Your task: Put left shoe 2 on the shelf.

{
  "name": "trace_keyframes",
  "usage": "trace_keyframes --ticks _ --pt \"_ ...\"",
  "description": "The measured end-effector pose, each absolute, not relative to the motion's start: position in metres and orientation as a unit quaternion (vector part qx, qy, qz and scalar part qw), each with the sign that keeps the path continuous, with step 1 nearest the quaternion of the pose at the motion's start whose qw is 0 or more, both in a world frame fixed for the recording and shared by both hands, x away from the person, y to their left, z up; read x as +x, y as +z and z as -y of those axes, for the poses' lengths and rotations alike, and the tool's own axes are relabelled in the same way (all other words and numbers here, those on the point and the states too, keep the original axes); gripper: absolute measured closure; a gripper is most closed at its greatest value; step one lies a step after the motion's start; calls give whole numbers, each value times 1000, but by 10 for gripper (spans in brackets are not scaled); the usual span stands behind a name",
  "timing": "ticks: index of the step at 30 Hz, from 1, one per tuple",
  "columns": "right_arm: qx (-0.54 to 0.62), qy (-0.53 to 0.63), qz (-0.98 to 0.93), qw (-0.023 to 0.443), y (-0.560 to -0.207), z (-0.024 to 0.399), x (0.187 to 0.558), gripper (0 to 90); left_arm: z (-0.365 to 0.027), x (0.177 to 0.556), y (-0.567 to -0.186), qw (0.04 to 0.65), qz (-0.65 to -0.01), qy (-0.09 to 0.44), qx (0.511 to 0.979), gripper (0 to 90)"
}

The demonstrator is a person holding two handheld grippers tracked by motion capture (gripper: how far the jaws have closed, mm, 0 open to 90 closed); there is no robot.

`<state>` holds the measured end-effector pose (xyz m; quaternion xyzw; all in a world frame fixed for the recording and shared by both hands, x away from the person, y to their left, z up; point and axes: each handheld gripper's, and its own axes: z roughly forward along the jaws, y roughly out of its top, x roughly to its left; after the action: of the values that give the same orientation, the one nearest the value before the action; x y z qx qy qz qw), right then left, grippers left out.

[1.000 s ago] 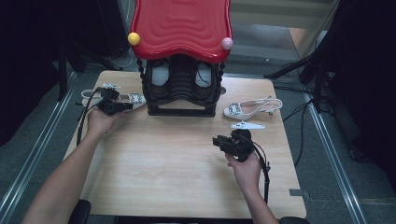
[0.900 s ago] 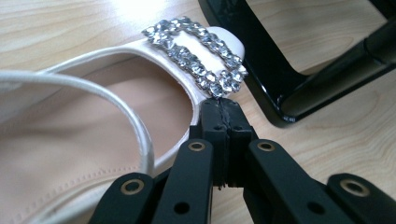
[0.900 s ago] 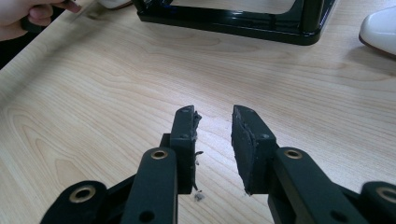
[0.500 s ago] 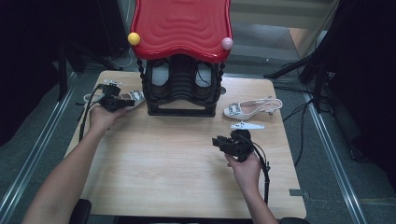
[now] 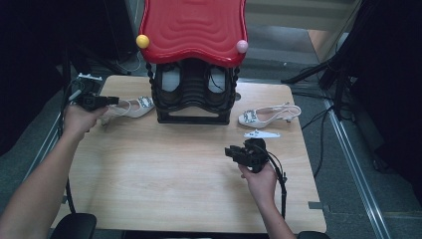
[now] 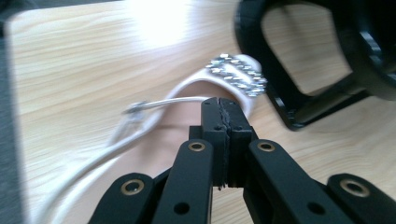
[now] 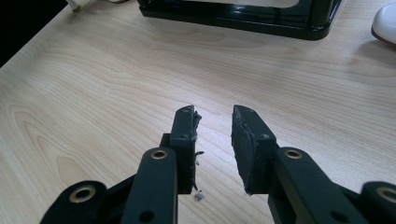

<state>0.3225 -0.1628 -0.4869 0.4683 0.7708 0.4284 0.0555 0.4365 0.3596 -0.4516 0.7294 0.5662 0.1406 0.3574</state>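
White strappy sandal [image 6: 196,93] with jewelled band lies under the pressed-together left claw [image 6: 223,109]; right claw [image 7: 212,126] spread.

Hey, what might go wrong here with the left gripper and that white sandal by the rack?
1. The left gripper is shut, apparently pinching just the thin strap of the sandal, so the shoe may swing or slip free.
2. The sandal's jewelled toe sits close to the black rack; it might knock or snag the frame.
3. The right gripper hangs open above the table, giving no support.
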Motion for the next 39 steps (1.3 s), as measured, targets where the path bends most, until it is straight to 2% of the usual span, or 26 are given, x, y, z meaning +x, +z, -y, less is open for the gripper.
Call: trace_keyframes --ticks 10,17,20,34,39 --pt "470 423 -773 52 -489 161 323 713 -370 442 -482 337 -594 124 720 900" --pt "470 422 -773 52 -489 161 323 712 -359 443 -491 329 -578 99 740 900" --pt "471 424 -772 52 -489 161 322 711 -349 443 -494 303 -571 102 756 900" --pt "468 427 -772 51 -488 161 322 710 -340 437 -492 305 -588 75 745 900" --pt "468 428 -771 51 -489 160 323 709 -330 437 -490 343 -596 39 725 900"
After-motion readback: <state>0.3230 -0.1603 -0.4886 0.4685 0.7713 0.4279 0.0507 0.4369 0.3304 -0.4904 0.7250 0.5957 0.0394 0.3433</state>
